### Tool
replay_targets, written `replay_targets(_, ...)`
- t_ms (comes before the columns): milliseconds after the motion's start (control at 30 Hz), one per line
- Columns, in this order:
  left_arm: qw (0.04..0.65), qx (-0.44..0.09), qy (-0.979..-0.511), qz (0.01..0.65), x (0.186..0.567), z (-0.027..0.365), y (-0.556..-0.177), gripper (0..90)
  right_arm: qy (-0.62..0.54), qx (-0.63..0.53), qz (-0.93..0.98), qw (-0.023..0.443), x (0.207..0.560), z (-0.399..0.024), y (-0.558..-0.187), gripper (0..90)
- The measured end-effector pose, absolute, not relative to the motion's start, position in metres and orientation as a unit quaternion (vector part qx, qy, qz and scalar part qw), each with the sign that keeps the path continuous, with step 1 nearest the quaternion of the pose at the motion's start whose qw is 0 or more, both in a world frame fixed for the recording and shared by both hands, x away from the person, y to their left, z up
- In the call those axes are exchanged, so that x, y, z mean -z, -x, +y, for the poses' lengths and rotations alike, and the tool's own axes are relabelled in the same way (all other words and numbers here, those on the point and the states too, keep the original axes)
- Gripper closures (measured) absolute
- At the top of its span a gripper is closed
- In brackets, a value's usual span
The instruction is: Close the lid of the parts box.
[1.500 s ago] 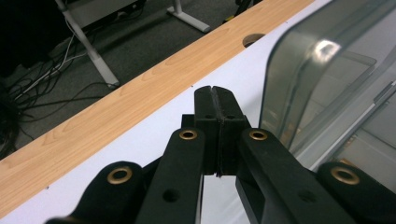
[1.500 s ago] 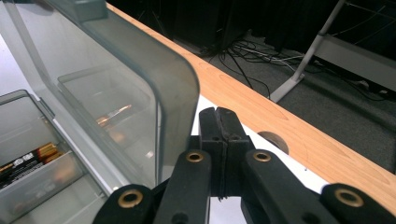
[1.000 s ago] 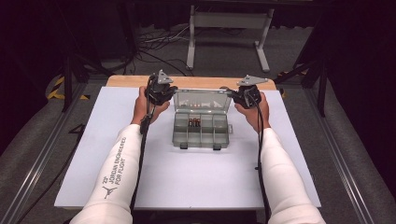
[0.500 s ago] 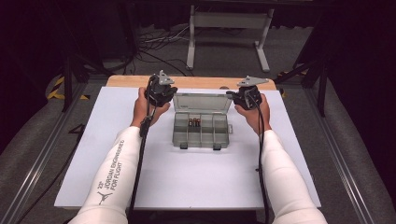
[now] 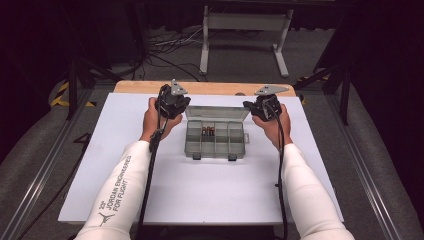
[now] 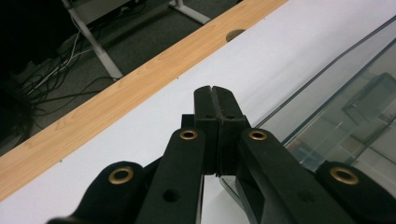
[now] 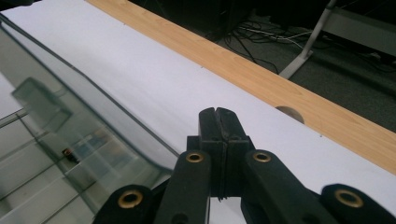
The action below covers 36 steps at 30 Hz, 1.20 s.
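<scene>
A clear plastic compartment box sits mid-table with its lid standing open at the back. Small batteries lie in one rear compartment. My left gripper hovers at the lid's left end, jaws pressed together with nothing between them. At the lid's right end my right gripper is likewise shut and empty. The lid's clear edge runs beside the left jaws, and the lid's rim passes left of the right jaws.
The white table top has a wooden strip along its far edge with a round hole. Beyond it are a metal stand and cables on the floor. Aluminium rails flank the table.
My left gripper has shifted slightly right toward the lid's left end. The right gripper and the box stay put.
</scene>
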<state>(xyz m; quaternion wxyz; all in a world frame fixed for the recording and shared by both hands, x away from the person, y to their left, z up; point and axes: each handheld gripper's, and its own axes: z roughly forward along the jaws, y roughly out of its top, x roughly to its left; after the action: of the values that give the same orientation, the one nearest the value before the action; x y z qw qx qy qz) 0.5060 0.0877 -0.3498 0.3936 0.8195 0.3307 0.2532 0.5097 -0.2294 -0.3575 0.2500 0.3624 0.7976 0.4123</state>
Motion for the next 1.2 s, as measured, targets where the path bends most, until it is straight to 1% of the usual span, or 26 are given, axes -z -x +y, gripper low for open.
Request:
replay_targets(400, 0.391, -0.250, -0.829, 0.311, 0.350, 0.089, -0.495, 89.5, -0.355, -0.409, 0.803, 0.249, 0.351, -0.232, -0.496, 90.0)
replay_targets(767, 0.394, -0.249, -0.837, 0.285, 0.345, 0.099, -0.475, 89.5, -0.338, -0.416, 0.813, 0.228, 0.347, -0.230, -0.482, 90.0)
replay_targets(867, 0.399, -0.242, -0.837, 0.287, 0.346, 0.102, -0.470, 89.5, -0.336, -0.414, 0.816, 0.222, 0.349, -0.230, -0.479, 90.0)
replay_targets(1200, 0.391, -0.241, -0.850, 0.257, 0.353, 0.103, -0.454, 89.5, -0.324, -0.395, 0.831, 0.220, 0.351, -0.222, -0.465, 90.0)
